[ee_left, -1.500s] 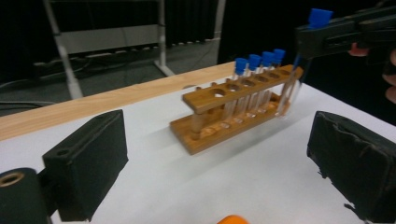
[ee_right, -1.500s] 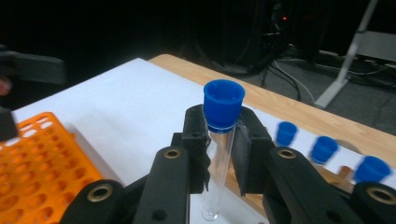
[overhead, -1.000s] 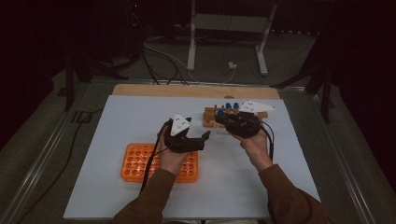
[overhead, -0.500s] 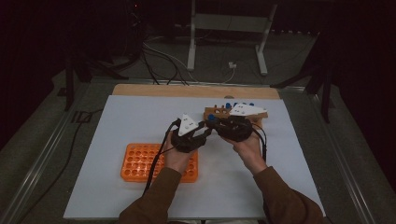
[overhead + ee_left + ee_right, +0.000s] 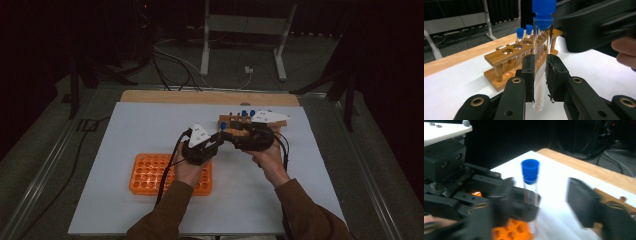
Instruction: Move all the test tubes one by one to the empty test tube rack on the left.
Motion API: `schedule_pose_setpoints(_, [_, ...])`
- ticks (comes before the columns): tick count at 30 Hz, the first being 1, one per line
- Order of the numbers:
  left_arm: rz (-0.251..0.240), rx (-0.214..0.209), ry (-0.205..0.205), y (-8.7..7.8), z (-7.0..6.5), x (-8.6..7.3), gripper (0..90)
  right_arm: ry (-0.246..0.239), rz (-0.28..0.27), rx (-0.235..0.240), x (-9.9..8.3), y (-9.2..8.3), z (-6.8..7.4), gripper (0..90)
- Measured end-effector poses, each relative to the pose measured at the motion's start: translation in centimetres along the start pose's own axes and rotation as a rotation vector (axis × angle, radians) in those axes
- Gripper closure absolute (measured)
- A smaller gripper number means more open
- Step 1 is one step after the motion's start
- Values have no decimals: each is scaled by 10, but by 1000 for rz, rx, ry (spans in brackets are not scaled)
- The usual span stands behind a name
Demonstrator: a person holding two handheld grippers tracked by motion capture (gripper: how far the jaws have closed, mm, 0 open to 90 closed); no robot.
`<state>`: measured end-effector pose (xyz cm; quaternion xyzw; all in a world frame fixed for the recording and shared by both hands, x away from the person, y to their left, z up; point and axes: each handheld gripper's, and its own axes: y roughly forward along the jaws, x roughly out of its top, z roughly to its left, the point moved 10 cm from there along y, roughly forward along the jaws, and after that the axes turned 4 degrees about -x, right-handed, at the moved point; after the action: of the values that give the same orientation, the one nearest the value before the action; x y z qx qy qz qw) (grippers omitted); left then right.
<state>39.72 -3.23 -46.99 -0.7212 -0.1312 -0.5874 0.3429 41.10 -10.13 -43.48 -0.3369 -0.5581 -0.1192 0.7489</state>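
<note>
A clear test tube point(image 5: 541, 47) with a blue cap stands upright between the pads of my left gripper point(image 5: 541, 67), which has just been closing and is now shut on the glass. In the right gripper view the same tube point(image 5: 530, 173) rises out of the left gripper's black jaws. My right gripper point(image 5: 540, 200) has just been opening, and its blurred jaws stand apart on either side of the tube without touching it. In the high view both grippers meet tip to tip above the mat, left gripper point(image 5: 219, 139) and right gripper point(image 5: 231, 135), beside the wooden rack point(image 5: 234, 121).
The wooden rack point(image 5: 504, 56) holds several blue-capped tubes and has free holes. An orange tube rack point(image 5: 150, 172) lies on the white mat point(image 5: 125, 130) under my left forearm. A wooden strip point(image 5: 200, 97) runs along the far table edge, with cables and a stand beyond.
The two grippers came together in front of the wooden rack. The left jaws closed on the tube and the right jaws let go of it.
</note>
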Motion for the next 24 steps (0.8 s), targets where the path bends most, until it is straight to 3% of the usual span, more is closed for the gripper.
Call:
schedule_pose_setpoints(1, [0, 2, -4, -2, 1, 0, 784, -1, -3, -12, 0, -2, -2, 254])
schedule_pose_setpoints(2, [0, 3, -6, -3, 1, -1, 784, 4, -10, -52, -1, -6, -9, 134])
schedule_pose_setpoints(6, [-9, 7, -16, -10, 3, -2, 784, 4, -16, -88, -4, -13, -19, 38])
schedule_pose_setpoints(14, [-24, -4, -34, -24, 0, -6, 784, -44, -3, -186, -17, -28, -41, 0])
schedule_pose_setpoints(24, [-22, 8, -40, -43, -4, -19, 784, 0, 7, -274, -36, -56, -69, 0])
